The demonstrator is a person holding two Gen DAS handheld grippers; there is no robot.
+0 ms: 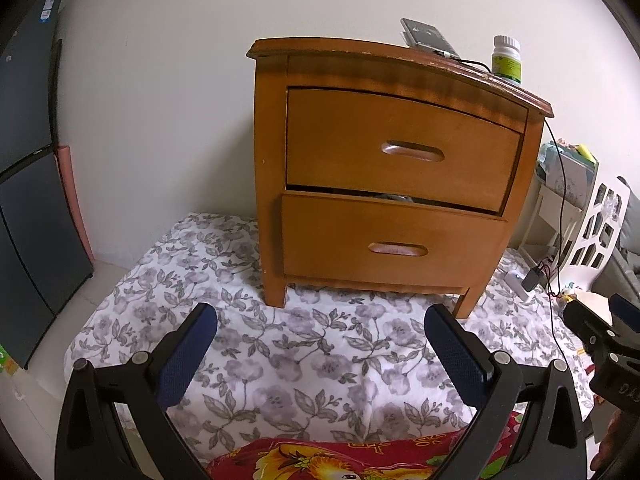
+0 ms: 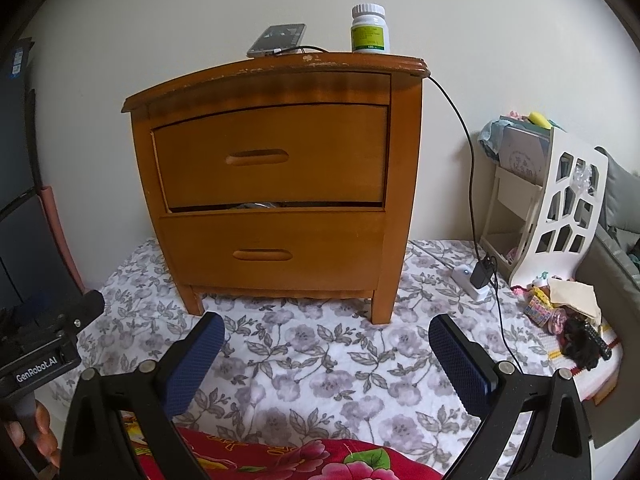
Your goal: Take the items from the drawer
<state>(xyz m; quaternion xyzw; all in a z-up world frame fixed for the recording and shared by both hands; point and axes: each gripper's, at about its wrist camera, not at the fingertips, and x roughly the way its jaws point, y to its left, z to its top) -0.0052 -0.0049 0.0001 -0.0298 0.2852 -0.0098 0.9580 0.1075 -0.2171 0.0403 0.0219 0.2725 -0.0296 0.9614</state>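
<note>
A wooden nightstand (image 1: 384,184) (image 2: 276,184) with two drawers stands on a floral sheet against the wall. The upper drawer (image 1: 400,148) (image 2: 272,156) is pushed in. The lower drawer (image 1: 388,240) (image 2: 272,248) stands slightly ajar, and something dark shows through the gap above it. My left gripper (image 1: 320,332) hangs open over the sheet, well short of the nightstand, with nothing between its blue pads. My right gripper (image 2: 326,340) is open too, equally far back and empty. On the nightstand top rest a phone (image 2: 278,38) on a cable and a white pill bottle (image 2: 369,29).
A black cable (image 2: 472,168) runs down the right side to a charger (image 2: 480,274) on a power strip. A white cut-out shelf (image 2: 560,208) and small clutter (image 2: 568,316) sit at the right. A dark cabinet (image 1: 28,184) stands at the left. A red flowered blanket (image 2: 280,456) lies nearest.
</note>
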